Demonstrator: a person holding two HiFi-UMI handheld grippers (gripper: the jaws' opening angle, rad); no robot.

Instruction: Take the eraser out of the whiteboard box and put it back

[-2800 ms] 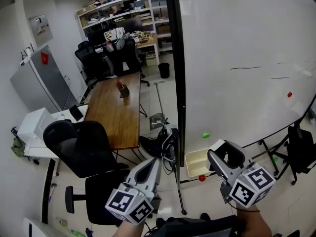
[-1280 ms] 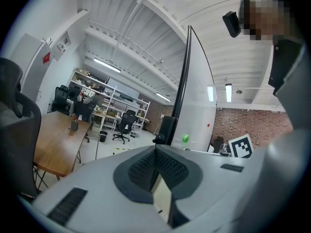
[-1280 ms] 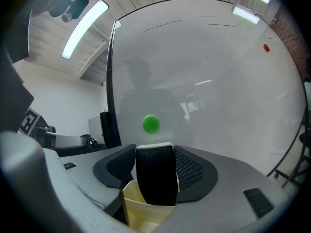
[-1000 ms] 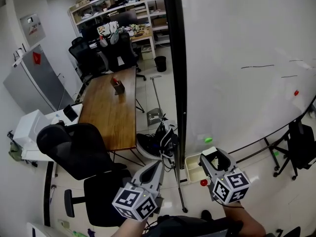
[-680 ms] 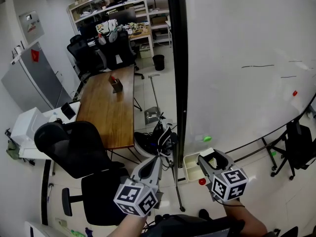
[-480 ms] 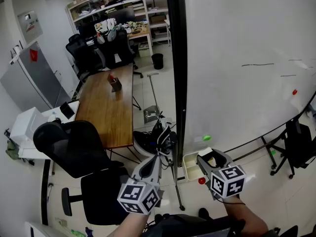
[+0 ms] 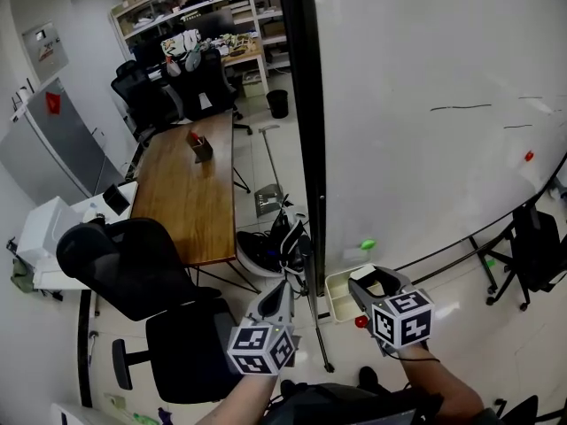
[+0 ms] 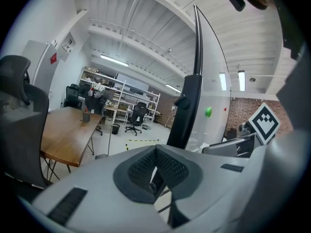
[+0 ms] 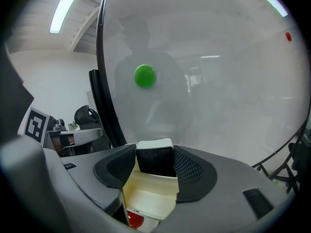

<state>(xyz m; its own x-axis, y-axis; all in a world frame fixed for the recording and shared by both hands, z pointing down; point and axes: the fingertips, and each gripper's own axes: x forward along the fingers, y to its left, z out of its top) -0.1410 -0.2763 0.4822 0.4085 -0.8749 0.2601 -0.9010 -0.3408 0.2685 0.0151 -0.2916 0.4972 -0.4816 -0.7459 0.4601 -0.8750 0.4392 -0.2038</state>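
Observation:
The eraser (image 9: 154,164), white-backed with black felt, sits between the pads of my right gripper (image 9: 154,161), which is shut on it. It hangs just above the cream whiteboard box (image 9: 146,198), at the box's far end. In the head view the right gripper (image 7: 372,280) is over the box (image 7: 339,295), which is fixed at the whiteboard's (image 7: 425,149) lower left corner. My left gripper (image 7: 285,292) is left of the box, apart from it, jaws shut and empty (image 8: 155,154). A red magnet (image 7: 361,321) sits by the box.
A green magnet (image 7: 367,244) is stuck on the board above the box. The board's black frame post (image 7: 301,131) stands between the grippers. To the left are a wooden table (image 7: 190,193), black office chairs (image 7: 133,273) and bags on the floor (image 7: 275,251).
Both grippers have sunk lower. The right one has brought the eraser down closer over the box. The left one stays shut and empty.

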